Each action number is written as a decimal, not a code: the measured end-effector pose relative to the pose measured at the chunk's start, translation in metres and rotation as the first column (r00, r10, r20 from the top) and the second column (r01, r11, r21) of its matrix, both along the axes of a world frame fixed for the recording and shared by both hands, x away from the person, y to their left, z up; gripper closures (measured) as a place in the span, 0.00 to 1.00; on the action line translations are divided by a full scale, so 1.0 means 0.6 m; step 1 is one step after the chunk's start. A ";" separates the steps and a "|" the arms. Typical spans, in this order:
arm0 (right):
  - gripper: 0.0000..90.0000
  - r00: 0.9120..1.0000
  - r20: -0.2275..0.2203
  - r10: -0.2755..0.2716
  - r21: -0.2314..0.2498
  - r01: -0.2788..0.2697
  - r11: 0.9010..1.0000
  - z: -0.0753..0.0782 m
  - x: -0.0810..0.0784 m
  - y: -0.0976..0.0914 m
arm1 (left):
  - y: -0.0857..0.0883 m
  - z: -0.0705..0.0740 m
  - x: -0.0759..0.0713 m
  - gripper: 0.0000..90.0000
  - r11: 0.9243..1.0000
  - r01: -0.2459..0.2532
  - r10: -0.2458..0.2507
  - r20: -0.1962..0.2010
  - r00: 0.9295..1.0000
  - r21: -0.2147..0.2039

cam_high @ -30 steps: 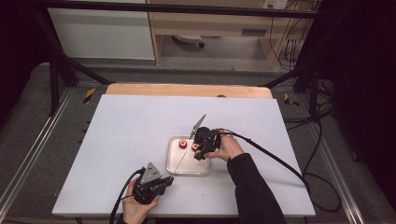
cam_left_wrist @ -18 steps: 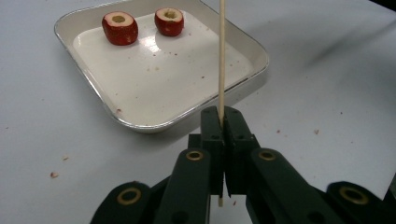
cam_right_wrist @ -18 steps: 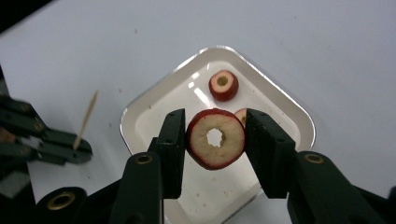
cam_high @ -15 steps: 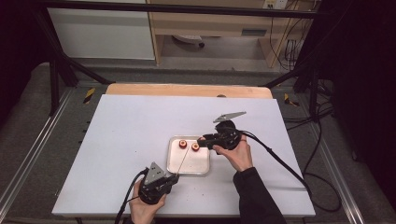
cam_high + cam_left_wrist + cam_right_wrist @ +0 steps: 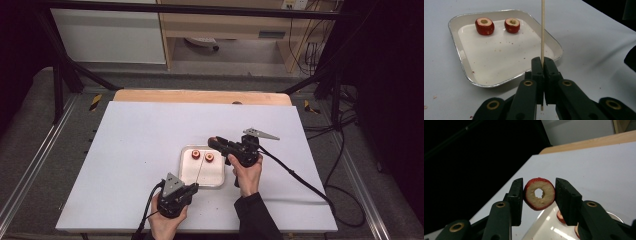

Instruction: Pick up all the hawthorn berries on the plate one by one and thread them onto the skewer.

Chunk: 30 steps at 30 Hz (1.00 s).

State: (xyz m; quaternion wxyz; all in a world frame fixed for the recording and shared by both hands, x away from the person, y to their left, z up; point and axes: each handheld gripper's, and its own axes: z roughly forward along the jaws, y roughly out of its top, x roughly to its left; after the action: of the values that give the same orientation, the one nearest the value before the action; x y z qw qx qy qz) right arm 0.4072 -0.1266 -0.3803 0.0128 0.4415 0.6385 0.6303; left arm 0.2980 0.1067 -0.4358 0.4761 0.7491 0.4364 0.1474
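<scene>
A thin wooden skewer (image 5: 542, 30) is being clamped by the left gripper (image 5: 543, 65), its far end cut off. A cored red fruit piece (image 5: 539, 193) is being pinched by the right gripper (image 5: 539, 195) above the tray (image 5: 220, 181), where two more pieces (image 5: 484, 25) are lying.

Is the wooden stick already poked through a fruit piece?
No, the stick is bare, clamped in the left gripper above the tray.

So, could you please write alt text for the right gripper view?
The right gripper holds a cored red fruit slice between its black jaws, above a white table. A tray's edge shows below.
</scene>
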 end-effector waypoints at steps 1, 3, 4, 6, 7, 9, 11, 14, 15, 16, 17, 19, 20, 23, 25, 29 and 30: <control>0.66 1.000 0.006 -0.028 0.041 0.028 0.999 -0.003 -0.004 0.002 | -0.005 0.001 -0.001 0.98 1.000 -0.008 0.008 0.004 1.000 -0.003; 0.66 0.998 0.021 -0.053 0.082 0.051 0.995 -0.007 -0.009 0.006 | -0.010 0.002 0.000 0.98 1.000 -0.019 0.019 0.007 1.000 -0.001; 0.66 0.998 0.021 -0.053 0.082 0.051 0.995 -0.007 -0.009 0.006 | -0.010 0.002 0.000 0.98 1.000 -0.019 0.019 0.007 1.000 -0.001; 0.66 0.997 0.029 -0.068 0.110 0.064 0.992 -0.009 -0.015 0.010 | -0.012 0.002 0.000 0.98 1.000 -0.024 0.024 0.002 1.000 0.005; 0.66 0.997 0.035 -0.073 0.118 0.068 0.991 -0.010 -0.017 0.012 | -0.012 0.002 0.001 0.98 1.000 -0.022 0.022 0.000 1.000 0.004; 0.67 0.996 0.047 -0.080 0.125 0.073 0.989 -0.014 -0.020 0.015 | -0.014 0.003 0.001 0.98 1.000 -0.023 0.023 -0.002 1.000 -0.006; 0.67 0.995 0.062 -0.082 0.116 0.074 0.991 -0.015 -0.021 0.017 | -0.014 0.004 0.002 0.98 1.000 -0.023 0.023 -0.007 1.000 -0.008; 0.67 0.994 0.074 -0.082 0.111 0.073 0.991 -0.017 -0.022 0.018 | -0.016 0.006 0.004 0.98 1.000 -0.017 0.017 -0.019 1.000 -0.008; 0.67 0.993 0.090 -0.078 0.110 0.067 0.992 -0.018 -0.024 0.018 | -0.018 0.006 0.005 0.98 1.000 -0.013 0.013 -0.026 1.000 -0.015; 0.67 0.992 0.102 -0.079 0.104 0.068 0.992 -0.019 -0.024 0.018 | -0.018 0.006 0.005 0.98 1.000 -0.013 0.013 -0.026 1.000 -0.015; 0.67 0.992 0.107 -0.075 0.105 0.063 0.992 -0.019 -0.025 0.018 | -0.019 0.005 0.006 0.98 1.000 -0.013 0.012 -0.038 0.999 -0.017; 0.67 0.990 0.122 -0.071 0.104 0.058 0.993 -0.019 -0.026 0.018 | -0.020 0.004 0.008 0.98 1.000 -0.011 0.010 -0.045 0.999 -0.022; 0.67 0.989 0.129 -0.070 0.103 0.057 0.993 -0.019 -0.027 0.018 | -0.020 0.004 0.008 0.98 1.000 -0.011 0.010 -0.045 0.999 -0.022; 0.67 0.988 0.138 -0.069 0.099 0.056 0.994 -0.020 -0.028 0.019 | -0.021 0.004 0.008 0.98 0.999 -0.007 0.005 -0.050 0.999 -0.037; 0.67 0.988 0.138 -0.068 0.097 0.054 0.994 -0.022 -0.029 0.021 | -0.020 0.005 0.007 0.98 0.999 -0.011 0.008 -0.053 0.999 -0.044; 0.67 0.986 0.151 -0.069 0.092 0.055 0.994 -0.025 -0.029 0.022 | -0.019 0.005 0.007 0.98 0.999 -0.016 0.013 -0.054 0.998 -0.051; 0.67 0.986 0.154 -0.069 0.092 0.055 0.994 -0.025 -0.030 0.022 | -0.019 0.005 0.008 0.98 0.998 -0.017 0.014 -0.056 0.998 -0.052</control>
State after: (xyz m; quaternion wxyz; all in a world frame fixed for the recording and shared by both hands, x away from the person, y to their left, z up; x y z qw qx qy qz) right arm 0.3894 -0.1131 -0.3954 0.0632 0.4102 0.5933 0.6897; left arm 0.3026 0.0951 -0.4328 0.4822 0.7366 0.4591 0.1187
